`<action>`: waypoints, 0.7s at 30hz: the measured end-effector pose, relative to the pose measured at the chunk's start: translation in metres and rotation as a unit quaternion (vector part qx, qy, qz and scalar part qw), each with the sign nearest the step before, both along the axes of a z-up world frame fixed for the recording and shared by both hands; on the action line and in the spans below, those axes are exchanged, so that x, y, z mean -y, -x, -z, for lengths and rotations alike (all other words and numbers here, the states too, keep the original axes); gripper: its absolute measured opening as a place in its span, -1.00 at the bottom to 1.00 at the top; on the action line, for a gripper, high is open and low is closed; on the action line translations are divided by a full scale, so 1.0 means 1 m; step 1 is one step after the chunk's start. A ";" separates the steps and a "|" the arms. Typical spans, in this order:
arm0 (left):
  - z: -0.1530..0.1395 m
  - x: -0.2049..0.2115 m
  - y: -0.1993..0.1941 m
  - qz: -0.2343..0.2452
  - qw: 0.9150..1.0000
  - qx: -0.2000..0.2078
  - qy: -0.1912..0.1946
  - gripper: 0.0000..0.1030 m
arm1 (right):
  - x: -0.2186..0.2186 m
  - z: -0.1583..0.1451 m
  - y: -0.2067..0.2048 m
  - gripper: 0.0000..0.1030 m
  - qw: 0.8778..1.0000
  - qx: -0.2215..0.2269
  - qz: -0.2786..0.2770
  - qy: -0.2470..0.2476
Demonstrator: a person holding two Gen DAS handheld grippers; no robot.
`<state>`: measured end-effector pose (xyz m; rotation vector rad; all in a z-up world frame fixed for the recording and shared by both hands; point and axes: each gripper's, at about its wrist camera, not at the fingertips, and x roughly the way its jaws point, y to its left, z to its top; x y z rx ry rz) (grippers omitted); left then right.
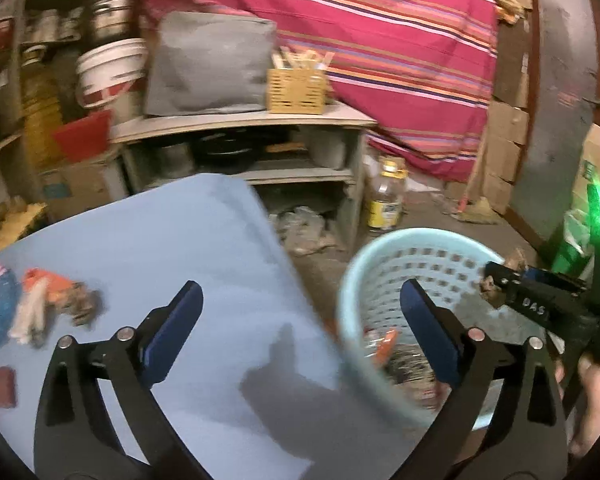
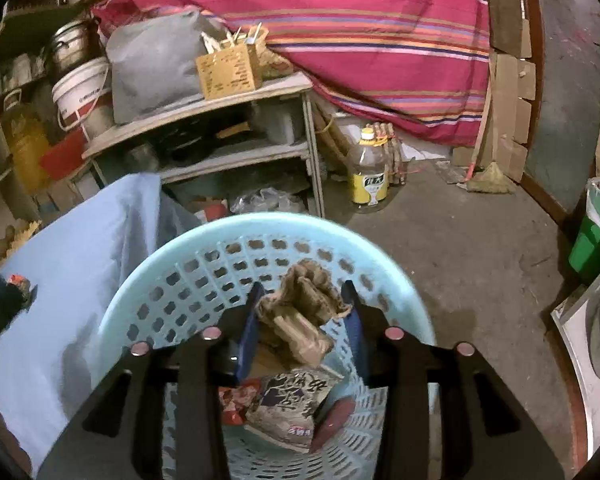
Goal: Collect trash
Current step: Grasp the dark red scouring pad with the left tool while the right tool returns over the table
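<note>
Right wrist view: the right claw (image 2: 302,322) is clamped on a crumpled brown cardboard scrap (image 2: 300,312), held above the open mouth of the pale blue basket (image 2: 172,280). Below the claw, inside the basket, lie snack wrappers (image 2: 288,404). To its left is a table under a blue cloth (image 2: 80,280). Left wrist view: the left claw (image 1: 300,332) has its fingers spread wide apart, gripping nothing, hanging over the cloth's edge. Left of this claw, wrappers (image 1: 40,308) and a small red packet (image 1: 0,386) lie on the cloth; the basket stands just to its right.
</note>
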<state>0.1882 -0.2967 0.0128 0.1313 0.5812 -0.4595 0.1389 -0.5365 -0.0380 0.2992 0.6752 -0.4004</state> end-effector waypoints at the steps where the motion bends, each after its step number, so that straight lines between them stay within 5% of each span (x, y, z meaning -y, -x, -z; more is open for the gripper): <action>1: -0.001 -0.010 -0.001 -0.009 1.000 0.001 0.000 0.89 | -0.003 0.001 -0.002 0.29 1.000 -0.005 0.004 0.004; 2: -0.002 -0.022 -0.002 -0.018 1.000 0.001 0.000 0.89 | -0.006 0.001 -0.002 0.52 1.000 -0.006 0.011 0.010; 6: -0.007 -0.077 -0.007 -0.063 0.998 0.007 -0.007 0.89 | -0.016 -0.004 -0.003 0.65 1.000 -0.001 0.022 0.017; 21: 0.021 -0.288 -0.022 -0.225 0.974 -0.016 -0.016 0.89 | -0.122 -0.021 -0.032 0.91 0.995 0.016 -0.003 0.094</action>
